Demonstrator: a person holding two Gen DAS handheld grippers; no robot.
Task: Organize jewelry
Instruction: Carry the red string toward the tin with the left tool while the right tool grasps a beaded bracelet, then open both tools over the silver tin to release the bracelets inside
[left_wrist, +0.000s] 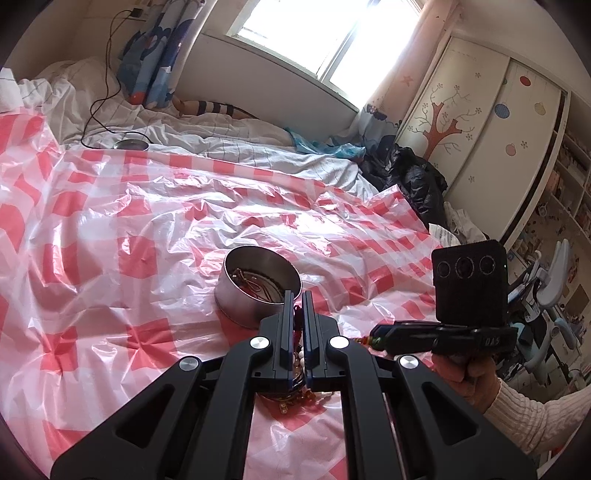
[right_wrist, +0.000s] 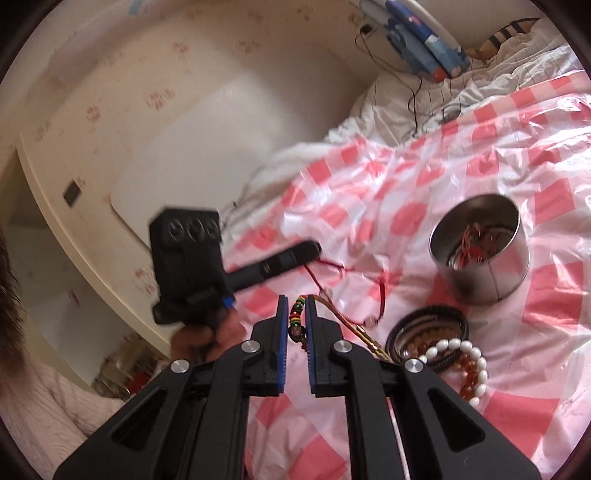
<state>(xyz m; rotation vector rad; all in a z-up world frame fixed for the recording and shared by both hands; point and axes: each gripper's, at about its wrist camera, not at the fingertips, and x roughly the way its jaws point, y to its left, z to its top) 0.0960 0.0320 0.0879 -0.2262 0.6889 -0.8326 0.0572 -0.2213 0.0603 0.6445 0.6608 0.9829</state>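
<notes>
Because the beaded cord (right_wrist: 296, 318) is pinched between the nearly closed fingers of the right gripper (right_wrist: 296, 306), it hangs clear of the checked plastic sheet (right_wrist: 406, 177), ready, I judge, to go into the metal tin (right_wrist: 480, 273) far right, which already holds red cords. Near right, the white bead bracelet (right_wrist: 461, 350) and dark bangles (right_wrist: 428, 321) wait in a pile. To the left, the left gripper (left_wrist: 297, 306) is closed on a red string (right_wrist: 328, 264), probably to keep it untangled.

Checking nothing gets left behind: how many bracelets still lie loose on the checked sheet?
3, clustered beside the tin: black leather bracelet, white bead bracelet, amber bead bracelet. More may hide beneath.
</notes>
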